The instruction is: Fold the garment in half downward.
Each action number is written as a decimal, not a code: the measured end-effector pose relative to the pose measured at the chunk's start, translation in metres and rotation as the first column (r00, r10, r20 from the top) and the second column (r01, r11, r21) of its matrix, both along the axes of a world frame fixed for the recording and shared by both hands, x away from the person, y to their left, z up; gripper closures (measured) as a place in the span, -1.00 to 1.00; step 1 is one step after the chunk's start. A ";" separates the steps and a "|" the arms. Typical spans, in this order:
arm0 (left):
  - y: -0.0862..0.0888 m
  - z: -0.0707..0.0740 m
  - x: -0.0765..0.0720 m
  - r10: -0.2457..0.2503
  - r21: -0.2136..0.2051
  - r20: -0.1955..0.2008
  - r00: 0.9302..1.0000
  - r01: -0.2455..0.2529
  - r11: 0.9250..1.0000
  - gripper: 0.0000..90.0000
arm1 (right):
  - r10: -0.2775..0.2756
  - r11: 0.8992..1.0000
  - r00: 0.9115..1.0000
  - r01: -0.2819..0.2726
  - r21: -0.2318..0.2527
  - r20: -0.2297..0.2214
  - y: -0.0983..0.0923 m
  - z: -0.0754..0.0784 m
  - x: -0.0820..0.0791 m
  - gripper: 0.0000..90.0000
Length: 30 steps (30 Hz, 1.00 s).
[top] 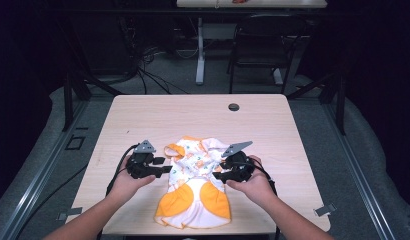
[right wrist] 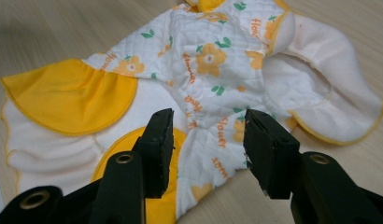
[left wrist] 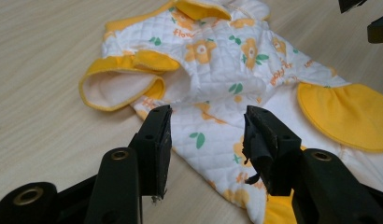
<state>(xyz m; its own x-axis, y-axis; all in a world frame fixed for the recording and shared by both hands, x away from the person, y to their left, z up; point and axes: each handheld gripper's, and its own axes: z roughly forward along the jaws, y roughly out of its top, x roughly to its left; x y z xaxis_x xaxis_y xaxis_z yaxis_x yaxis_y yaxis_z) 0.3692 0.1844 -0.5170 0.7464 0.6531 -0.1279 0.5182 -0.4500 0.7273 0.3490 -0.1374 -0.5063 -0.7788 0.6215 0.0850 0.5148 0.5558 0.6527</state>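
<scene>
A small white quilted garment (top: pixel 195 180) with orange flowers and yellow trim lies on the wooden table (top: pixel 158 112), its yellow skirt panels toward the front edge. My left gripper (top: pixel 168 169) is open at the garment's left side; its jaws straddle the quilted edge (left wrist: pixel 206 140) just below a yellow-rimmed sleeve (left wrist: pixel 119 86). My right gripper (top: pixel 214 175) is open at the garment's right side, jaws either side of the quilted cloth (right wrist: pixel 213 135), near a yellow skirt panel (right wrist: pixel 70 98) and a white sleeve (right wrist: pixel 329 107).
A round cable hole (top: pixel 233 107) sits in the table's far part. Behind the table stand a black chair (top: pixel 263 47) and a second table's white leg (top: pixel 200 50), with cables (top: pixel 148 70) on the floor. Bare tabletop stretches beyond the garment.
</scene>
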 end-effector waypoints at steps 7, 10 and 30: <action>-0.007 0.006 0.014 0.001 0.017 -0.013 1.000 -0.001 1.000 0.16 | -0.011 0.999 1.000 0.011 -0.048 -0.002 0.001 0.005 0.020 0.19; -0.010 0.008 0.020 -0.002 0.036 -0.009 1.000 0.002 0.999 0.16 | -0.011 0.998 1.000 0.010 -0.066 -0.018 0.001 0.006 0.029 0.19; -0.033 0.012 0.078 0.006 0.092 -0.002 1.000 -0.006 0.996 0.25 | -0.050 0.988 0.996 0.039 -0.148 -0.072 0.001 0.008 0.090 0.31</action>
<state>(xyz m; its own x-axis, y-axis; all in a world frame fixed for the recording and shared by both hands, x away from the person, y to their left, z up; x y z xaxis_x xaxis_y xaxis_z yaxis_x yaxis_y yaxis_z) 0.4469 0.1518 -0.5050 0.7422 0.6666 -0.0687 0.5228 -0.5119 0.6816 0.4390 -0.1368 -0.4983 -0.7452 0.6652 0.0479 0.5855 0.6181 0.5246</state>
